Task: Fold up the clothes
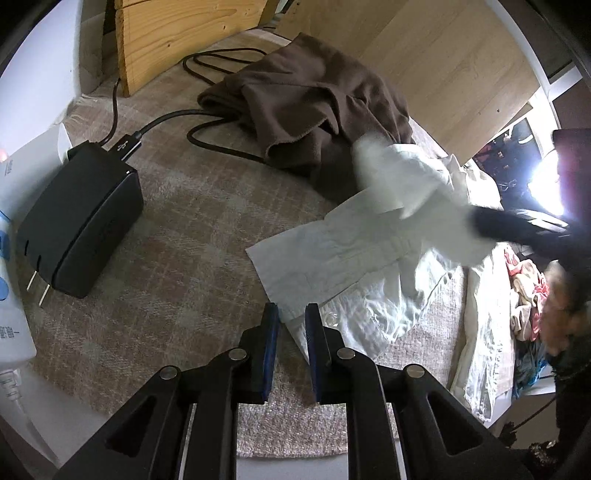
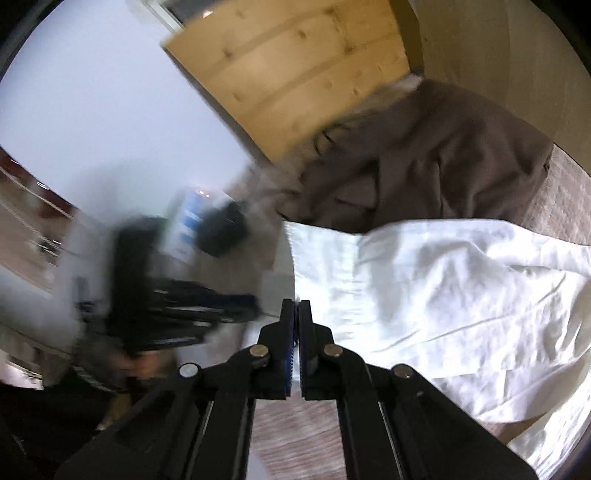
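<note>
- Here we see the left gripper [image 1: 291,314] low over the plaid carpet [image 1: 177,229], its two blue-lined fingers a narrow gap apart, with a folded corner of the white shirt [image 1: 332,258] between them — the pads look pinched on that hem.
- The shirt spreads from that corner up and to the right in the left wrist view, one flap lying flat and creased, another part lifted and blurred in mid-air.
- In that same view a dark, blurred shape [image 1: 517,232] that we take for the right gripper reaches in from the right edge at the raised cloth; whether it touches the cloth we cannot tell.
- From the right wrist view, the right gripper [image 2: 296,314] has its jaws pressed fully together, and we see nothing between the pads; the tips sit just at the left edge of the shirt [image 2: 424,295], which lies below them.
- A crumpled brown garment [image 1: 314,110] lies on the carpet beyond the shirt, touching its far edge.
- A black charger block [image 1: 81,225] with its prongs out lies well to the left, a cable [image 1: 166,118] running from it toward the brown garment.
- Wooden boards [image 1: 184,33] stand behind it all.
</note>
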